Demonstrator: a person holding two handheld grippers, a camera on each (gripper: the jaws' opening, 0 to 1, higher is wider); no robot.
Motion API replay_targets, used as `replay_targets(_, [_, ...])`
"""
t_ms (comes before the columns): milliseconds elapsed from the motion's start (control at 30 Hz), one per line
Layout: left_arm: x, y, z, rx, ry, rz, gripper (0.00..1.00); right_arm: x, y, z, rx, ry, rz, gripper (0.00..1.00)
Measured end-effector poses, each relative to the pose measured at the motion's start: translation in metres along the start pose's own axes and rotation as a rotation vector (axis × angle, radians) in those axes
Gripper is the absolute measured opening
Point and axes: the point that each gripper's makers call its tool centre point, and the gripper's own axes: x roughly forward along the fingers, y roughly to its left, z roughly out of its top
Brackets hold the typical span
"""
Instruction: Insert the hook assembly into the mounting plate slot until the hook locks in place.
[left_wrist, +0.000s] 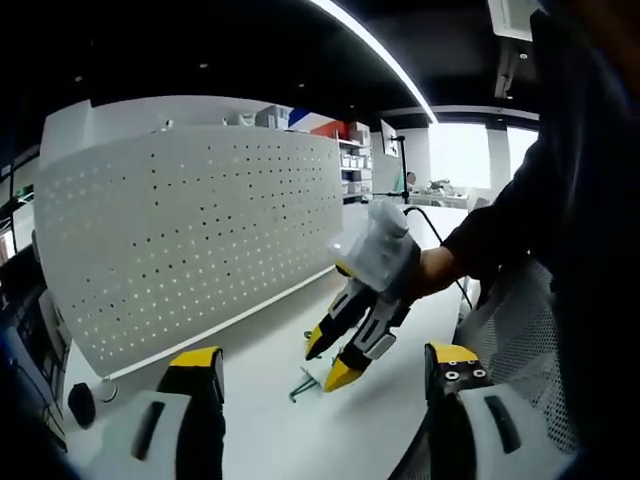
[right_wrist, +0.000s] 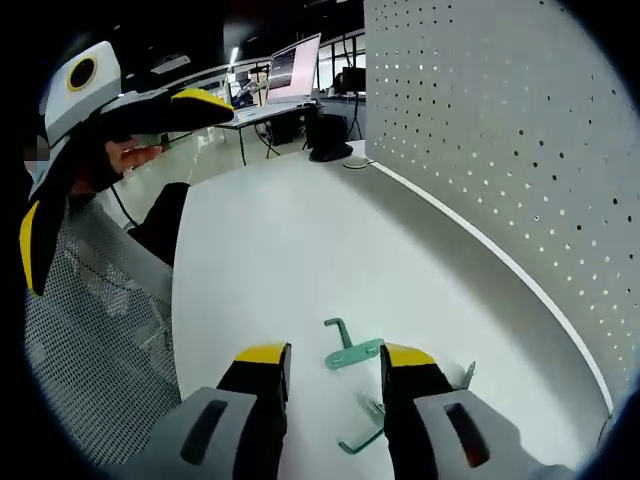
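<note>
left gripper (left_wrist: 325, 360): jaws wide apart, holding nothing, raised | right gripper (right_wrist: 335, 362): jaws parted, empty, tips angled down | hand (left_wrist: 432, 272): wrapped around right gripper's body, dark sleeve behind

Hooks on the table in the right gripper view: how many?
2. One hook lies just ahead of the right gripper; a second hook sits between its jaws, partly hidden. More may be hidden.

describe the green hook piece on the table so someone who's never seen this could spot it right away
Start at the big white pegboard panel standing along the edge of the white table. On the tabletop in front of it, just ahead of the right tool, lie a few small metal parts. The hook is the pale green, flat bent bracket, unlike the shiny silver piece beside it.
</note>
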Motion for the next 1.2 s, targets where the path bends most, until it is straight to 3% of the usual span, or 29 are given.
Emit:
replay_targets(567, [0.000, 0.001, 0.001, -0.001, -0.004, 0.003, 0.84, 0.014, 0.000, -0.005, 0.000, 0.033, 0.001, 0.32])
replay_targets(1000, [0.000, 0.000, 0.001, 0.001, -0.005, 0.001, 0.84, 0.022, 0.011, 0.001, -0.051, 0.027, 0.037, 0.30])
replay_targets(1200, [-0.001, 0.000, 0.002, 0.000, -0.011, 0.003, 0.84, 0.019, 0.008, -0.001, -0.064, 0.029, 0.019, 0.27])
